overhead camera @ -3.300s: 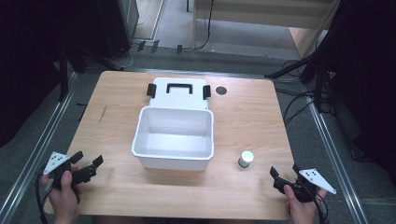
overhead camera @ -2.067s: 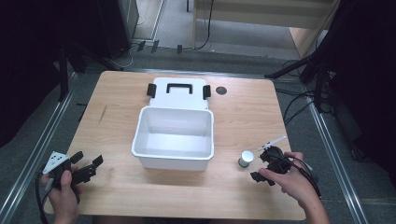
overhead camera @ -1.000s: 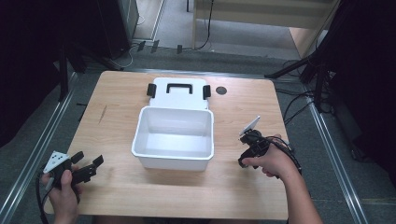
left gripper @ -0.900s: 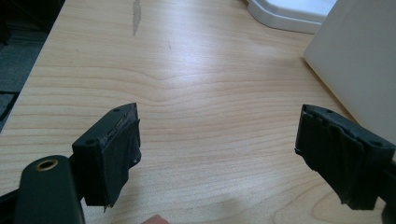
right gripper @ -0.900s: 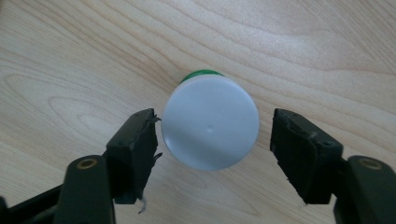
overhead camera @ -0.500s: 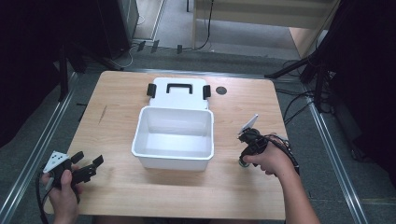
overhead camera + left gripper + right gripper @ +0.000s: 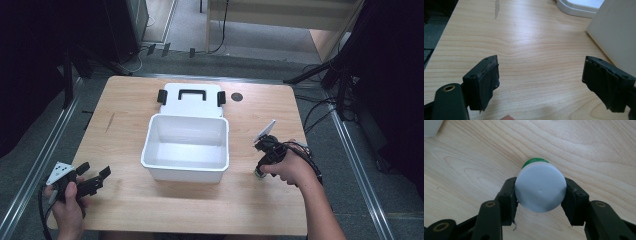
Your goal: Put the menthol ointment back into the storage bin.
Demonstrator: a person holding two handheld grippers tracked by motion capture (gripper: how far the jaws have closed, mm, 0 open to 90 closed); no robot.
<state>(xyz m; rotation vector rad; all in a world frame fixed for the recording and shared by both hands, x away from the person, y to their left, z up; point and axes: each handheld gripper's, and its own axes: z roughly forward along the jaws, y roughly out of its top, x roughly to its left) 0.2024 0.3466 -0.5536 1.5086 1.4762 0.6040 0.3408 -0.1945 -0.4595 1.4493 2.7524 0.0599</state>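
A small jar with a white cap and a green body (image 7: 540,187) stands on the wooden table, to the right of the white bin (image 7: 150,156). My right gripper (image 7: 540,194) is shut on it, one pad pressed against each side of the cap. From above, the right gripper (image 7: 264,161) points down over the jar (image 7: 259,174), which the hand mostly hides. Near the table's front left corner my left gripper (image 7: 95,180) rests open. Its jaws stand wide apart with nothing between them (image 7: 540,82).
The open white bin holds nothing, and its lid (image 7: 192,101) with a black handle and clips lies flat behind it. A dark round hole (image 7: 237,96) marks the table (image 7: 125,110) at the back right. The bin's wall (image 7: 616,32) stands close on the right in the left gripper view.
The right hand came from the table's front right corner in to the jar, turned the gripper down and closed it on the cap. The left hand stayed put.
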